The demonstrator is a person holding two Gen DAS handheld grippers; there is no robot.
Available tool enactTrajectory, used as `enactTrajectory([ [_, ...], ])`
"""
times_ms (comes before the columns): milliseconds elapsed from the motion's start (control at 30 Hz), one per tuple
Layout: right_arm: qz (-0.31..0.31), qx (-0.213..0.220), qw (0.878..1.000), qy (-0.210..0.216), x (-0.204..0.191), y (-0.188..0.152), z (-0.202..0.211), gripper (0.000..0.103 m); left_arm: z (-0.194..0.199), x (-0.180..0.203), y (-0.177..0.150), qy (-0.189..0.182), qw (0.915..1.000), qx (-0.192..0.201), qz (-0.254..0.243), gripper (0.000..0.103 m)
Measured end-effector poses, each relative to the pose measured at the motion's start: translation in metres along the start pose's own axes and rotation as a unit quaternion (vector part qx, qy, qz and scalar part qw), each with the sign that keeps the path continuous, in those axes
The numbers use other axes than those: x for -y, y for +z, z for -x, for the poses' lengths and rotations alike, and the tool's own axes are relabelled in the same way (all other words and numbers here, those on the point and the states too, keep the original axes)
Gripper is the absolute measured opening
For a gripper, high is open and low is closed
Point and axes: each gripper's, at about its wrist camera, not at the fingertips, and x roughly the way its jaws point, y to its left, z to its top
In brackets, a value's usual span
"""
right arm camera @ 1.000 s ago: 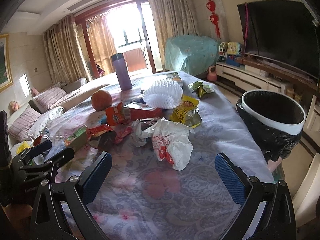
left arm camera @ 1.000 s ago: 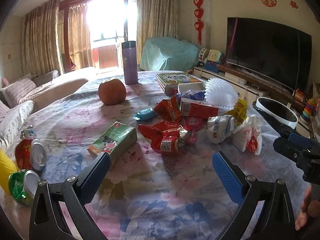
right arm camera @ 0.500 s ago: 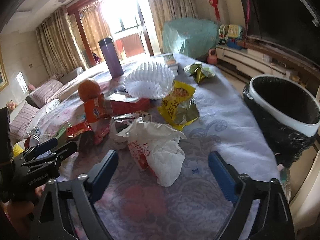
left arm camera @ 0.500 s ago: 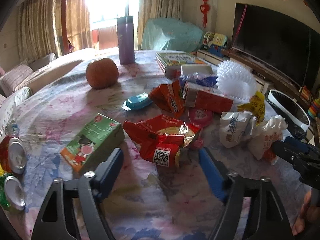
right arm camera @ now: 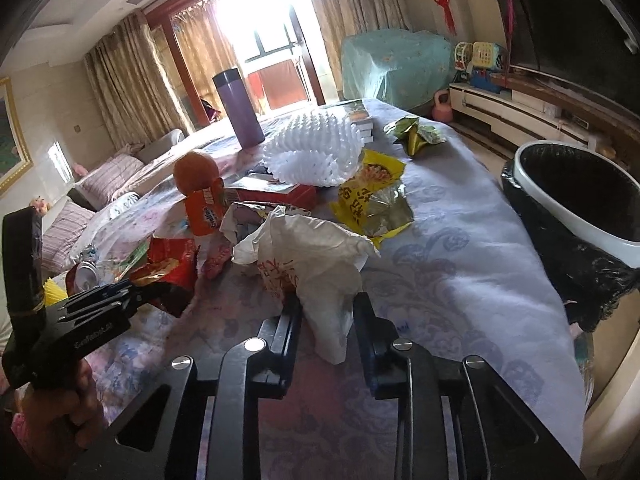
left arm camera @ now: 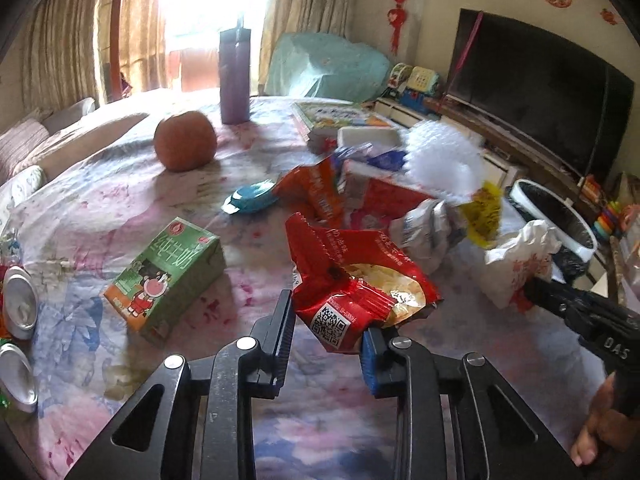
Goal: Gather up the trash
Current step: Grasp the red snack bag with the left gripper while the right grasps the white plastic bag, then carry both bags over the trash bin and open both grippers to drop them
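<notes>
Both hand-held grippers have closed in: left pinching crinkly red wrapper; right pinching crumpled white bag.

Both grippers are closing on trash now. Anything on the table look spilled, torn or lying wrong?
The red snack bag at the left gripper is torn open with crisps showing, so they may spill. The green carton lies on its side. The right gripper is around the white plastic bag. Nothing looks spilled yet.

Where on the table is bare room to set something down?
Bare cloth lies between the white bag and the bin, and between the orange and the milk carton. Around the red wrapper and foam net it is crowded.
</notes>
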Motion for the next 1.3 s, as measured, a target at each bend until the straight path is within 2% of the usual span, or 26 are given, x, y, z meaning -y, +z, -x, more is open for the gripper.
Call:
enactTrajectory([
  [200, -0.01, 0.015, 1.0, -0.005, 0.012, 0.0, 0.021, 0.025, 0.022, 0.022, 0.0, -0.033, 0.9991, 0.017, -0.022, 0.027],
  [500, -0.03, 0.03, 0.999, -0.028, 0.039, -0.002, 0.044, 0.025, 0.025, 0.062, 0.006, -0.076, 0.9951, 0.009, -0.062, 0.027],
  [767, -0.053, 0.048, 0.996, -0.054, 0.072, 0.005, 0.065, 0.025, 0.006, 0.1, 0.023, -0.1, 0.9898, 0.003, -0.101, 0.026],
  [1300, -0.094, 0.059, 0.989, -0.096, 0.131, 0.018, 0.08, 0.025, -0.052, 0.145, 0.057, -0.13, 0.9828, -0.009, -0.131, 0.026],
])
